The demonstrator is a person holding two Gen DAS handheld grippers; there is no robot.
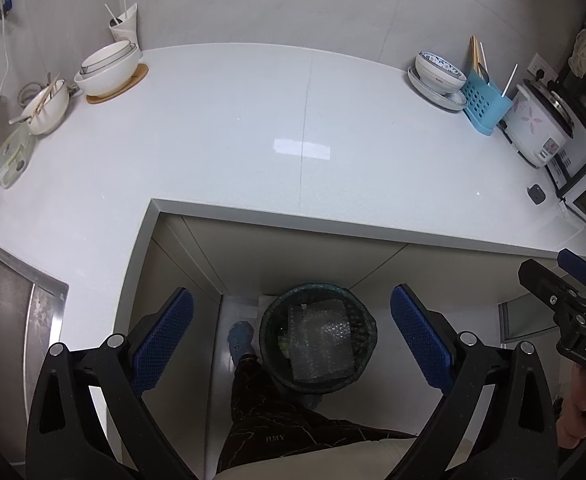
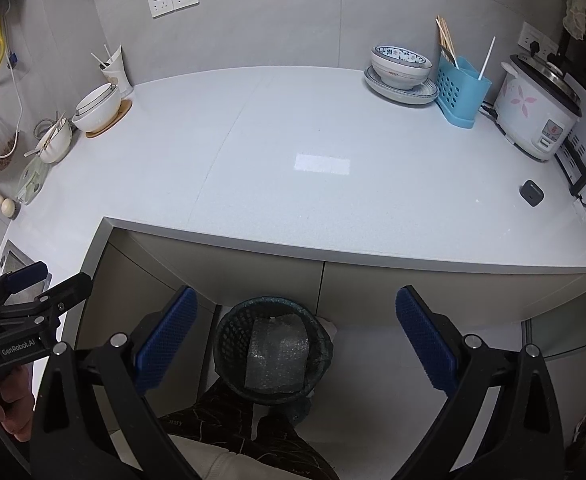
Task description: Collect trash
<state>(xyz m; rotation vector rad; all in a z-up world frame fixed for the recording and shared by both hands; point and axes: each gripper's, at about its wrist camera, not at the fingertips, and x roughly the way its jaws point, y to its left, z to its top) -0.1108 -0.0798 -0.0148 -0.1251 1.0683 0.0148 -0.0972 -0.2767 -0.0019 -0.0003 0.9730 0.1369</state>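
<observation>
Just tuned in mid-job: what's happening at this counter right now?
A person stands at the kitchen counter holding two tongs, both open and empty. The left tongs and right tongs hang over a dark mesh trash bin on the floor by the person's legs. A sheet of bubble wrap already lies inside it. The middle of the counter looks free of trash; bowls, a utensil holder and a rice cooker sit along the back.

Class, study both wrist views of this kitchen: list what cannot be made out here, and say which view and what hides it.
- Trash bin contents, both views: bubble wrap covers whatever lies beneath.
- Sink, left wrist view: cut off by the frame edge.
- Rice cooker label, right wrist view: too small to read.
- Bowl with chopsticks, left wrist view: contents too small to tell.
</observation>
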